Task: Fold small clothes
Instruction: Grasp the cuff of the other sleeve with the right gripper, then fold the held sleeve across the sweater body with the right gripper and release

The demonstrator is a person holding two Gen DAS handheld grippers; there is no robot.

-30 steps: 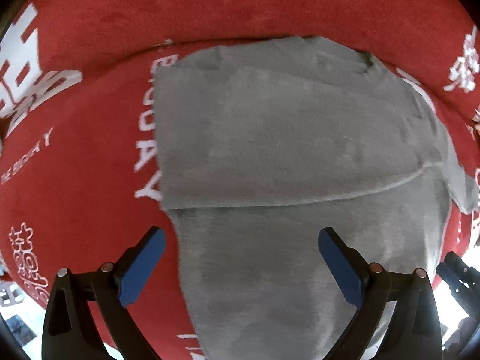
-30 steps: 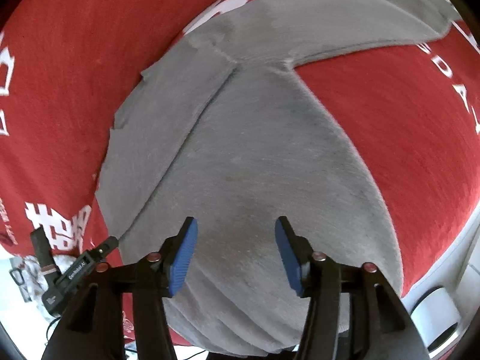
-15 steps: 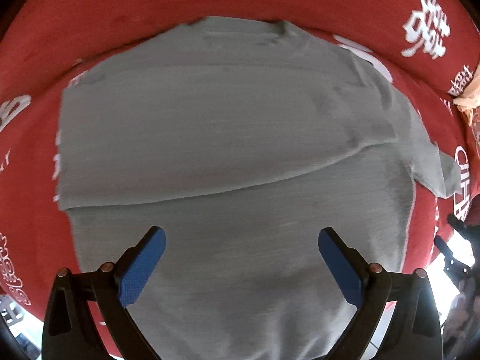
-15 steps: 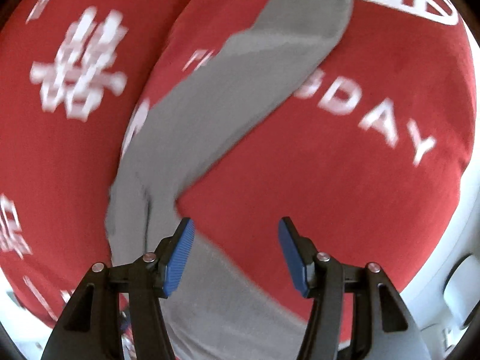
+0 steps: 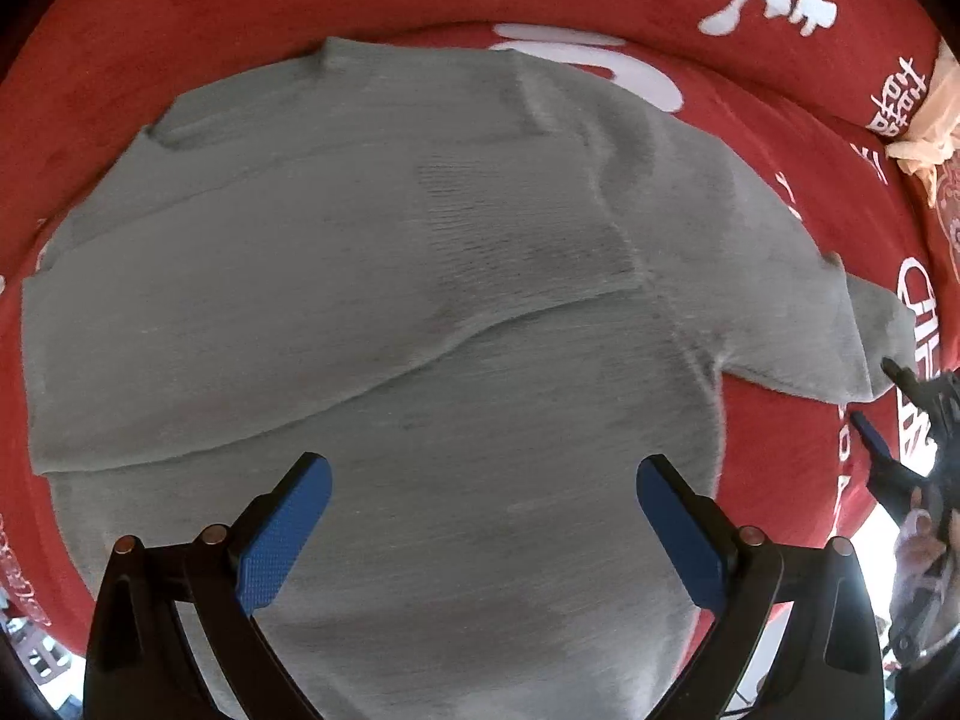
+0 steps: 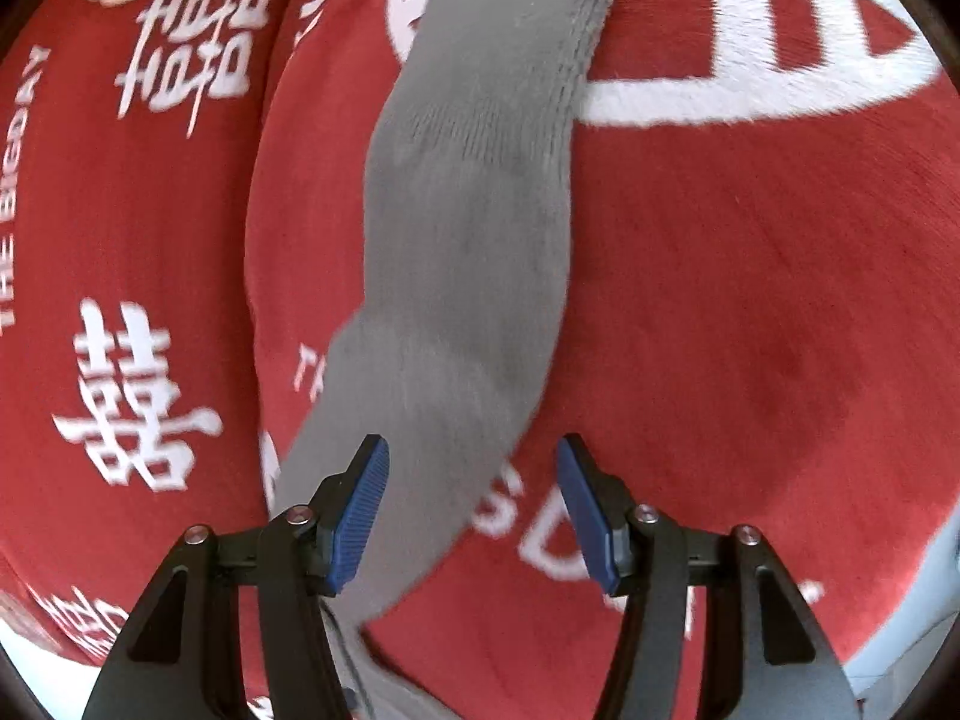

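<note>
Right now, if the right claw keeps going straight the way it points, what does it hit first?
Most likely the grey sleeve, lying out flat on the red blanket just ahead of the open right claw. Depth is unclear; it could brush the sleeve's right edge or land on blanket.

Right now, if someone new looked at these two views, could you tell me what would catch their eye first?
First, the grey knitted sweater filling the left wrist view, one sleeve already folded across its body, on a bright red blanket with white lettering. In the right wrist view, the other sleeve stretches out straight over the red, ending in a ribbed cuff at the top. Both the left gripper and right gripper are open, holding nothing.
</note>
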